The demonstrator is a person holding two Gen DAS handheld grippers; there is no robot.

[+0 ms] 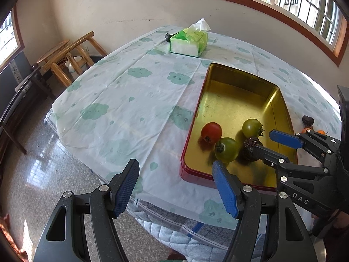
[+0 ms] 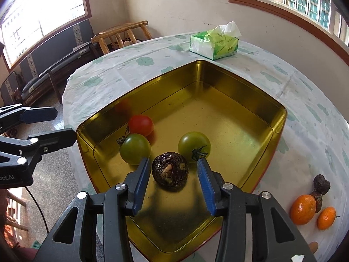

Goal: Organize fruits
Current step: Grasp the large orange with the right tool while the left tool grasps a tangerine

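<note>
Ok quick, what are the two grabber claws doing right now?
Left gripper: open, empty, beside the tin.
Right gripper: open around the dark brown fruit on the tin floor, pads not pressing it.

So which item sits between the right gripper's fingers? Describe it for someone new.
Find the gold rectangular metal tin on the cloud-print tablecloth. Nearest the right gripper lies a dark brown, wrinkled round fruit; the neighbouring tomatoes are smooth red or green.
</note>
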